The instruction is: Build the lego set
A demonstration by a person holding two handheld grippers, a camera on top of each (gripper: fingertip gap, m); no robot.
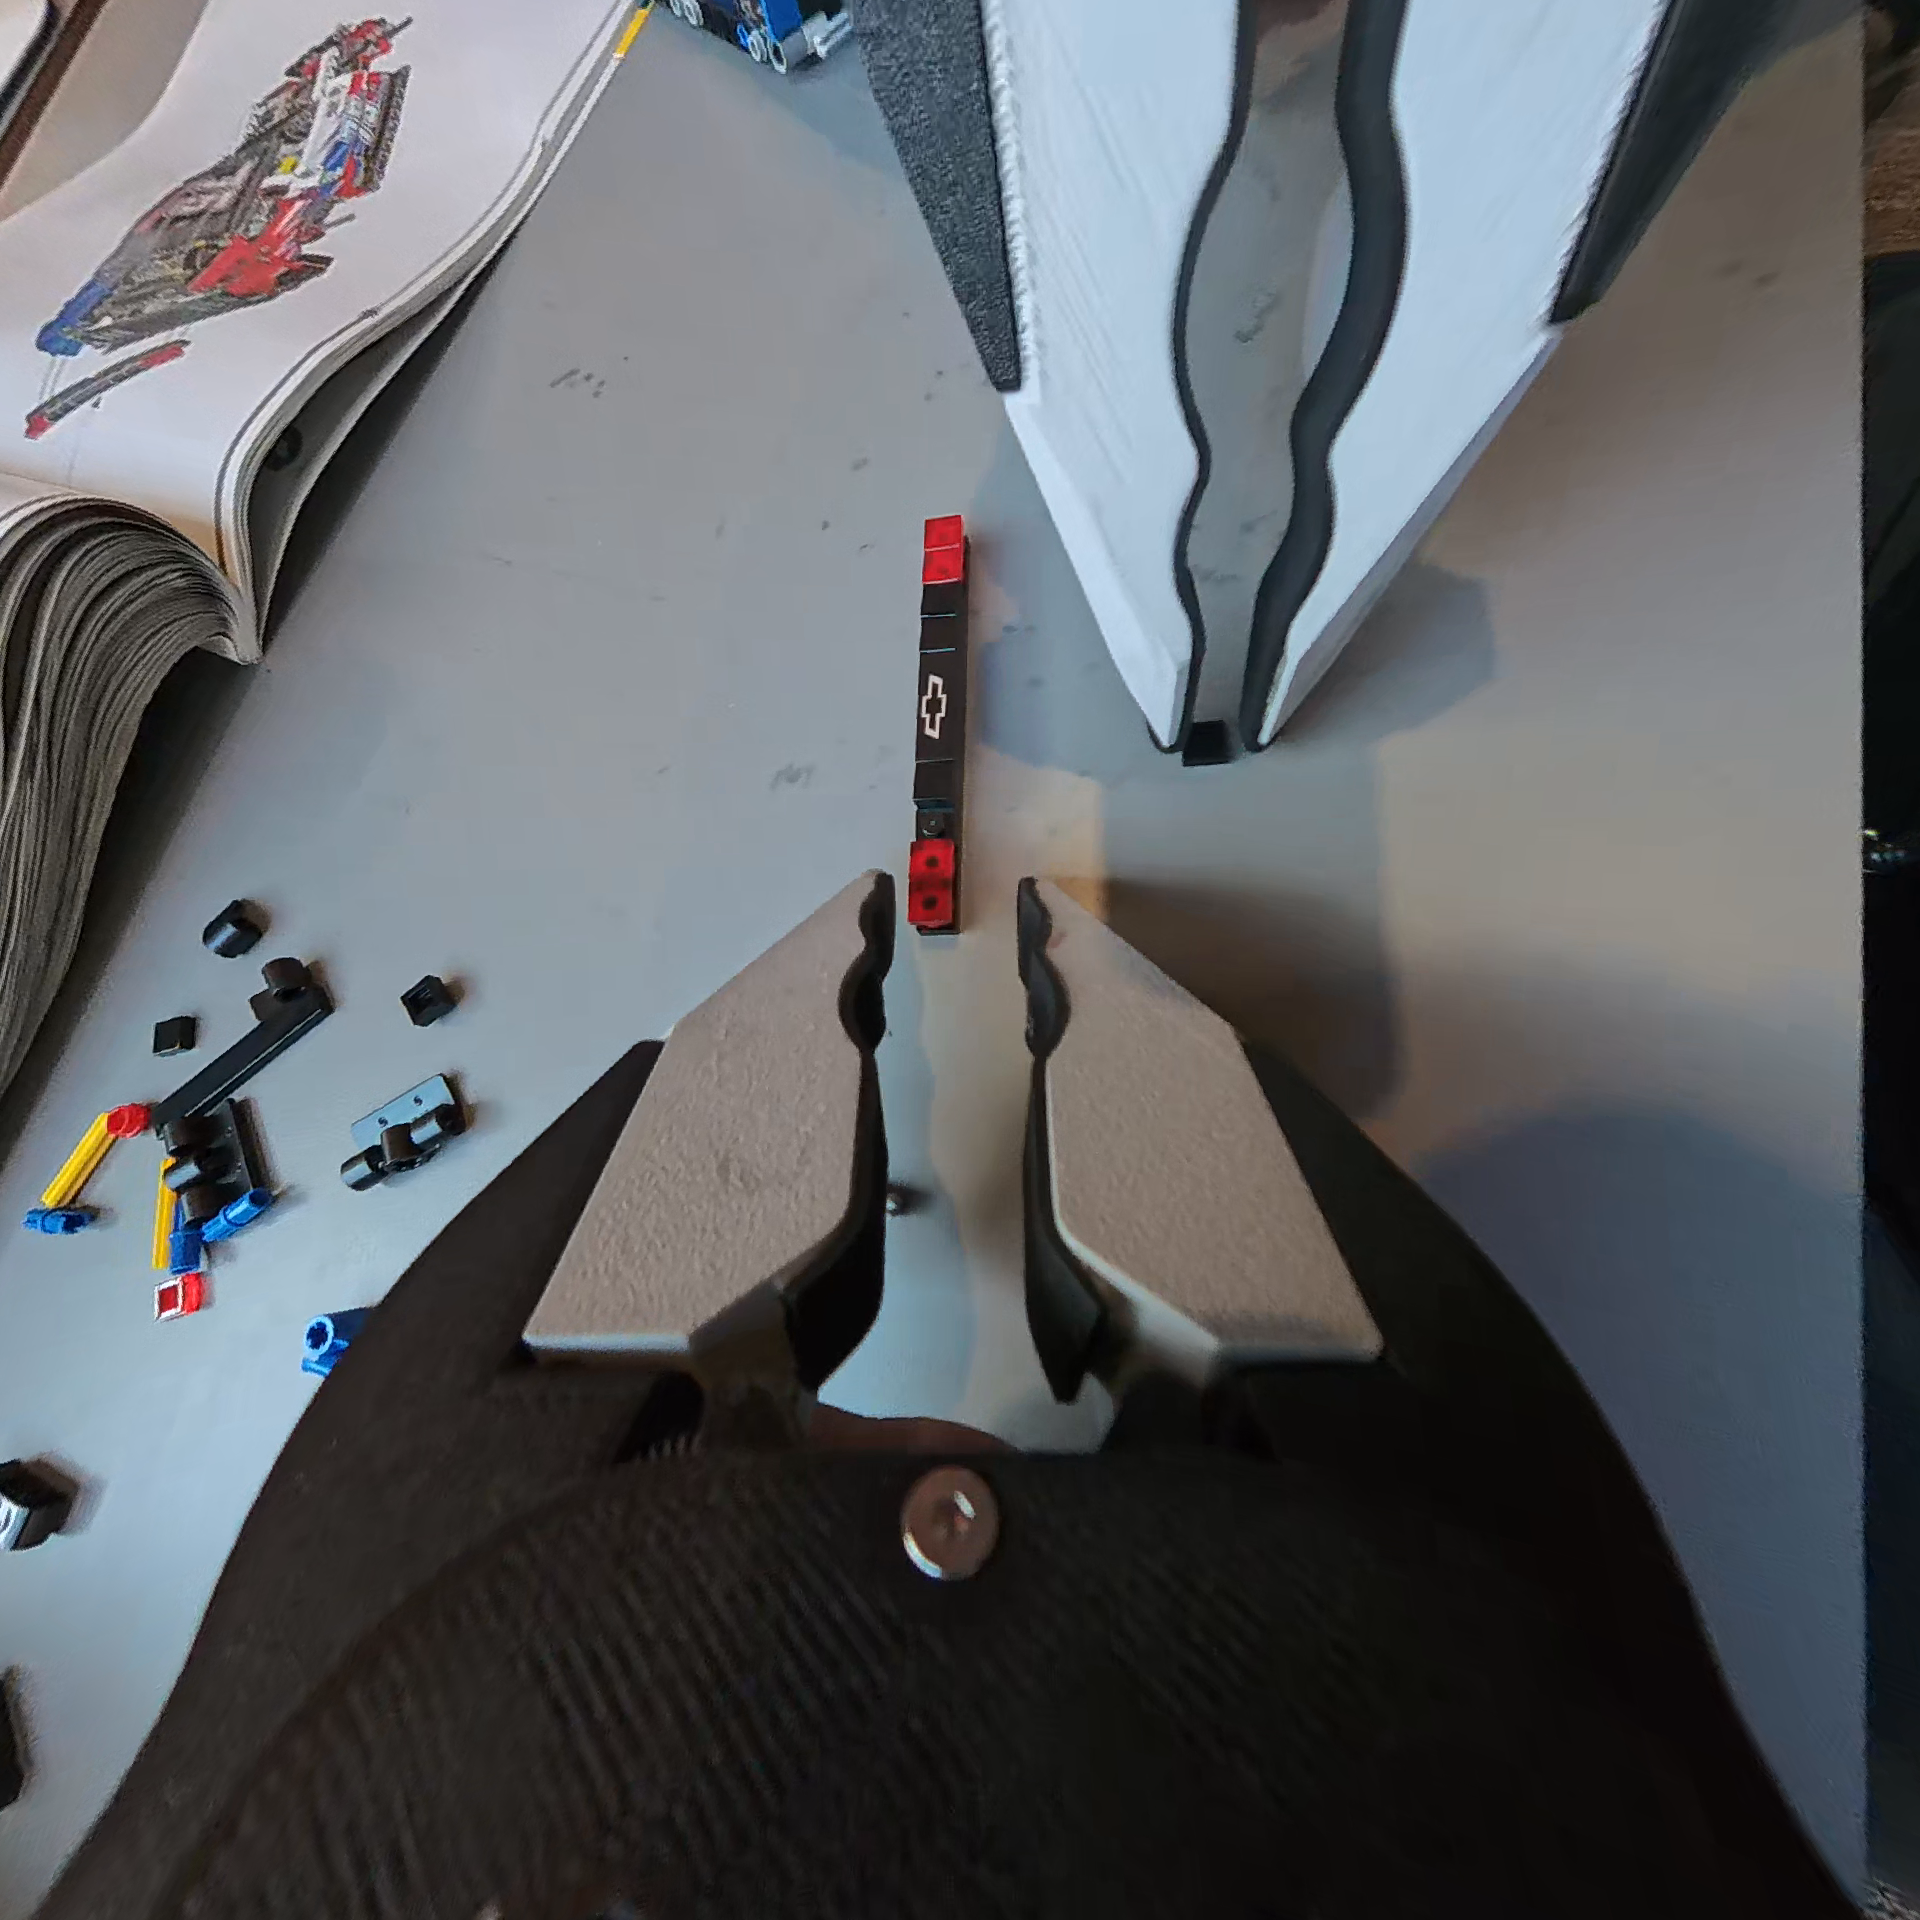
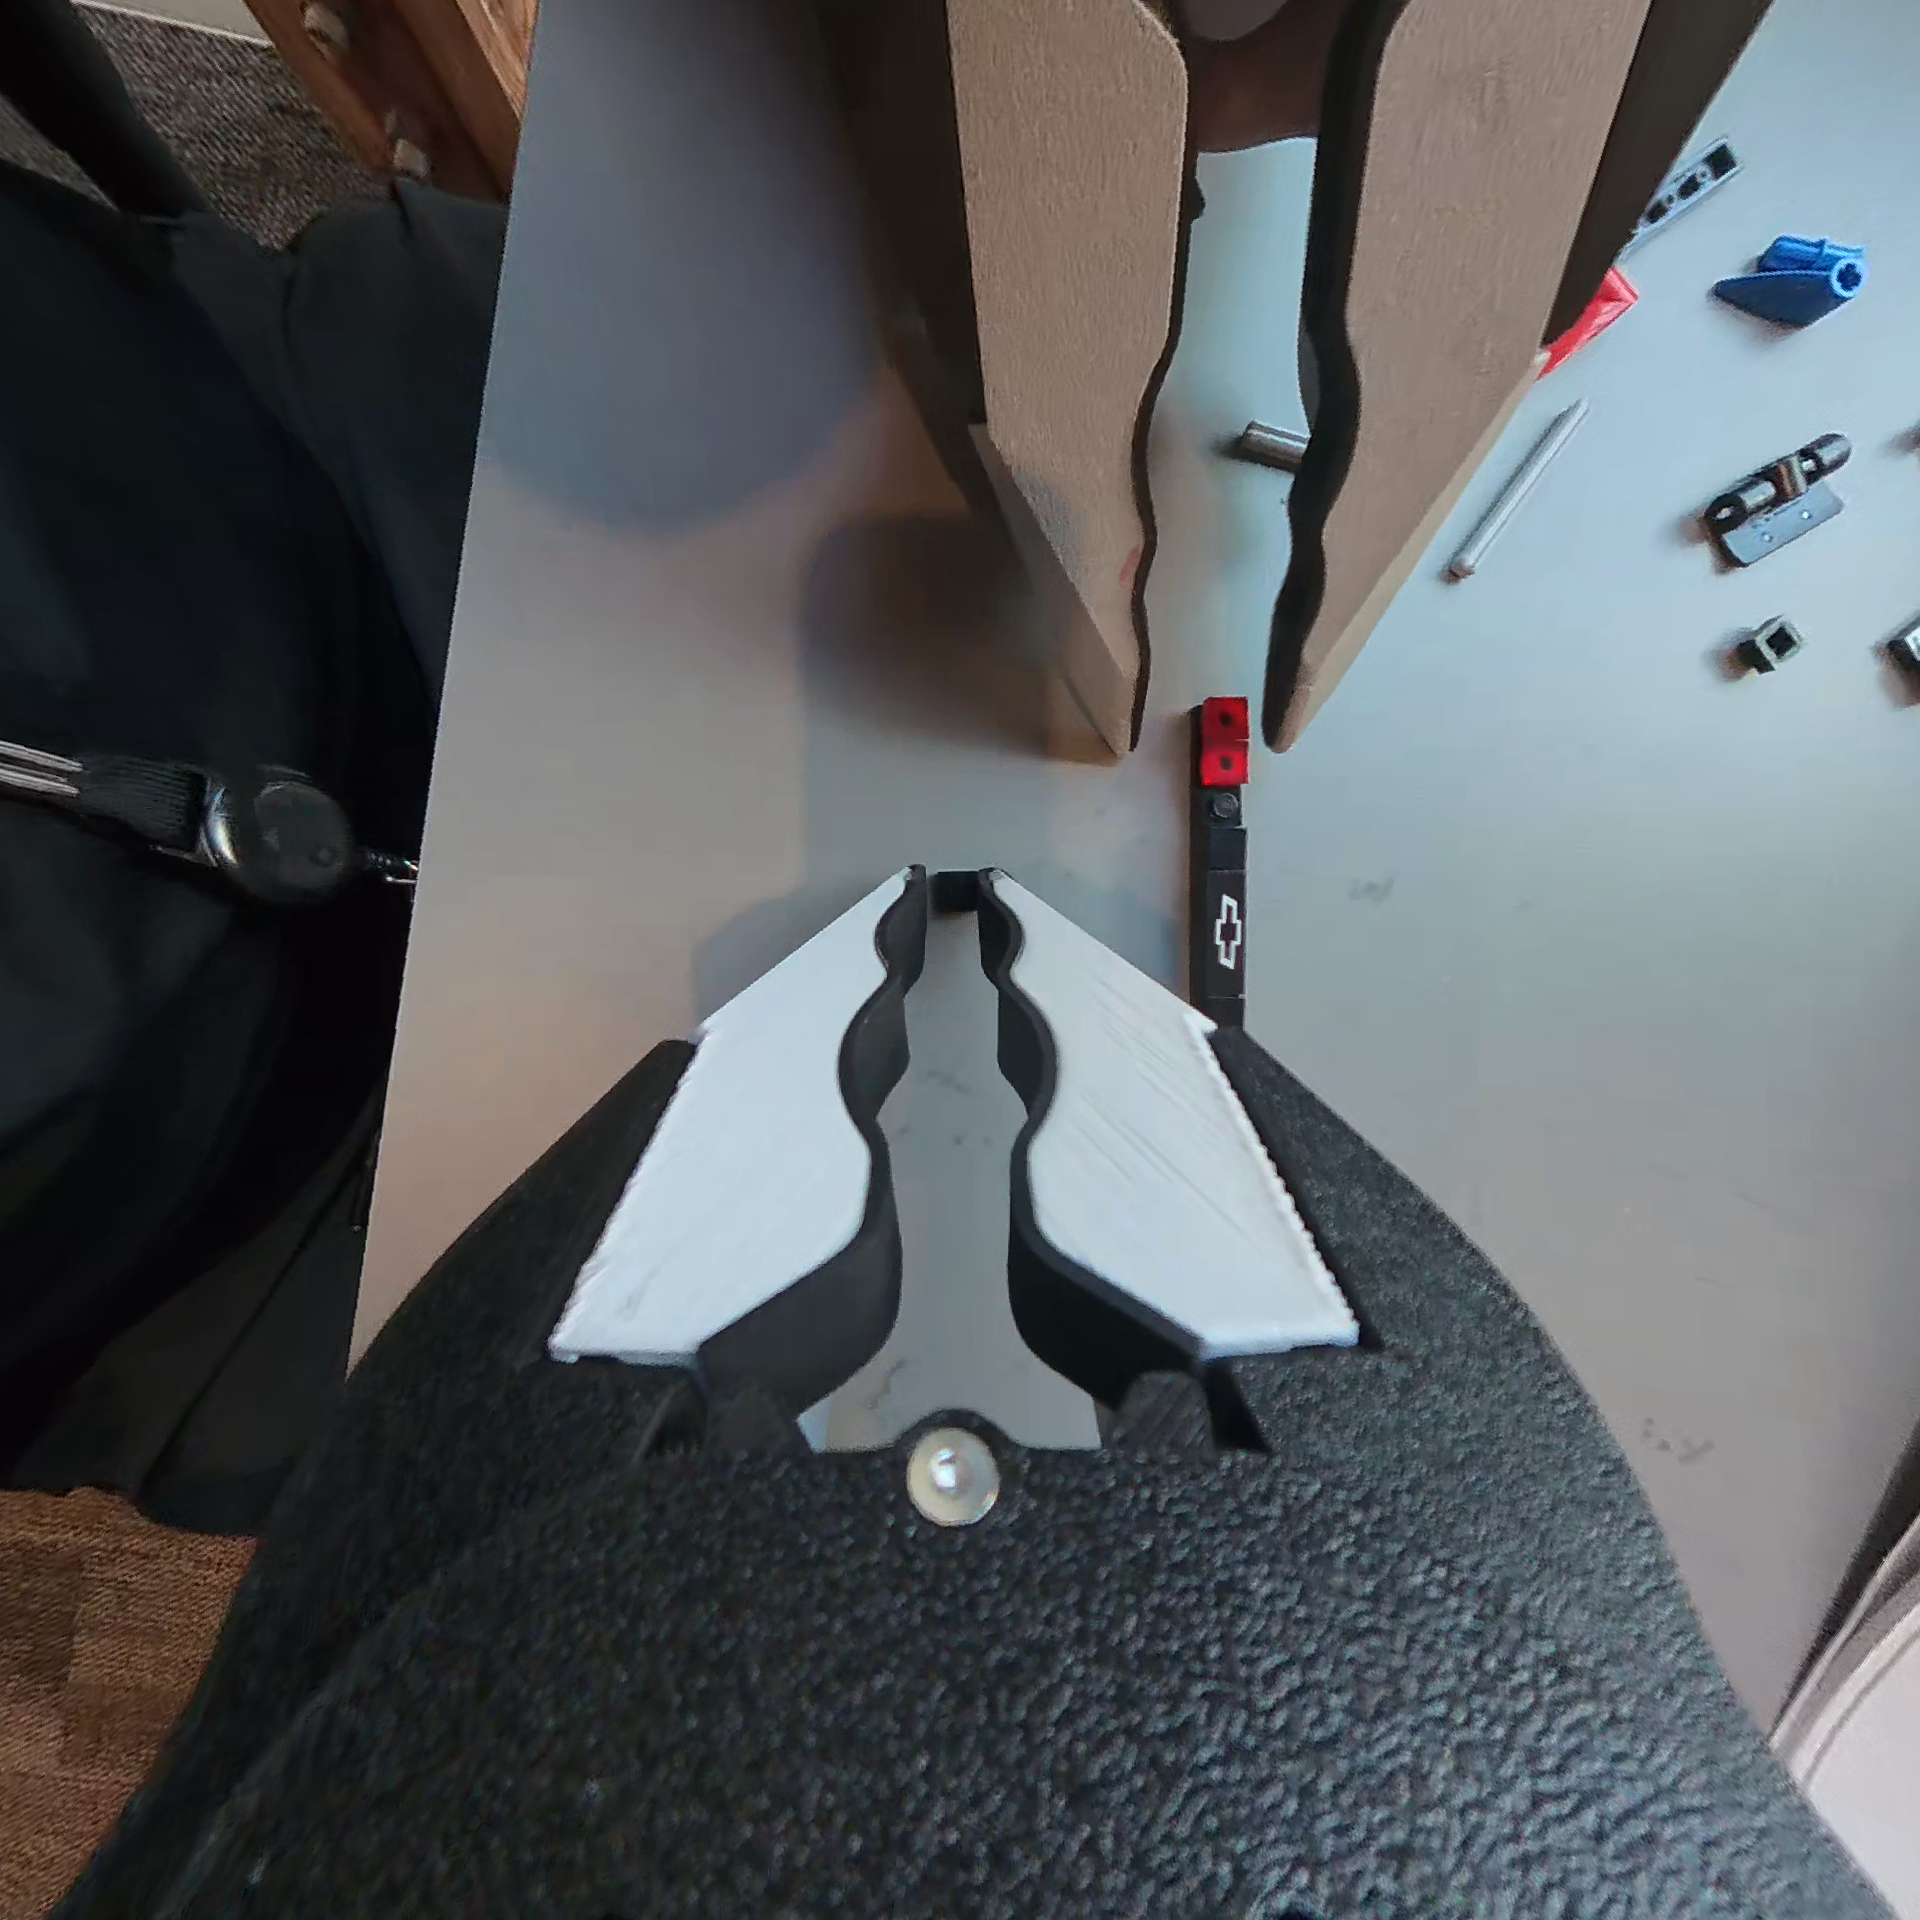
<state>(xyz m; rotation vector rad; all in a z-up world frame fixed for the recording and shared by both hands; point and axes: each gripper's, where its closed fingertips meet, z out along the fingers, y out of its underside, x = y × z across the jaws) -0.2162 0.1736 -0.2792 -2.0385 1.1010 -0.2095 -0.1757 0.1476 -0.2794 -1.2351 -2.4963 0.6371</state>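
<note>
Since the long thin black plastic brick strip with red end blocks [image 1: 940,727] lies flat on the grey table [image 1: 623,675], light and stiff but likely to snap apart at its joints, it is probably best pinched across its narrow width near the middle. The left claw [image 1: 956,899], jaws parted and empty, hovers just short of the strip's near red end. The right claw [image 2: 956,883], just beside the strip's far half, is closed on a small black brick [image 2: 954,891], a slippery bit held only at the tips.
</note>
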